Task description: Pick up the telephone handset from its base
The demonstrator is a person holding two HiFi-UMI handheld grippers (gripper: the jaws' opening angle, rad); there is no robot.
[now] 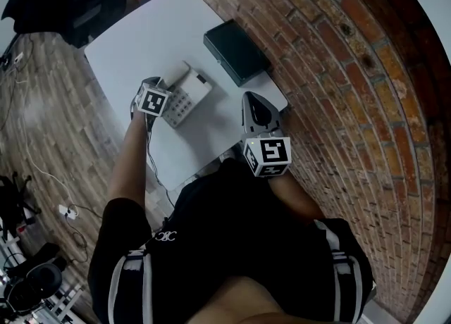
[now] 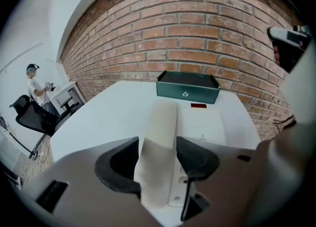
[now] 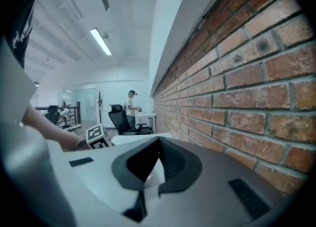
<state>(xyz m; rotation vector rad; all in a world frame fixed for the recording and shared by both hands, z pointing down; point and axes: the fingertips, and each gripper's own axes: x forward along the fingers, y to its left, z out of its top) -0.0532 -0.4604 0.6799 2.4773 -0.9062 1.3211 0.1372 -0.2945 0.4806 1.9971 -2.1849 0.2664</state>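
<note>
Handset [image 2: 162, 117] lies on its base [image 2: 202, 122] mid-worktop [image 2: 108, 117], between the left hand-held gripper's [image 2: 158, 143] wide-open, not yet gripping jaws; settle lower, close squarely across its middle, then lift straight.

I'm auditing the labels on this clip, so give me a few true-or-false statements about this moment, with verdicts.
1. The handset lies between the left gripper's open jaws. True.
2. The right gripper holds the handset. False: its jaws are together and empty.
3. The dark green box sits on the table near the brick wall. True.
4. The handset is lifted clear of the telephone base. False: it lies on the base.
</note>
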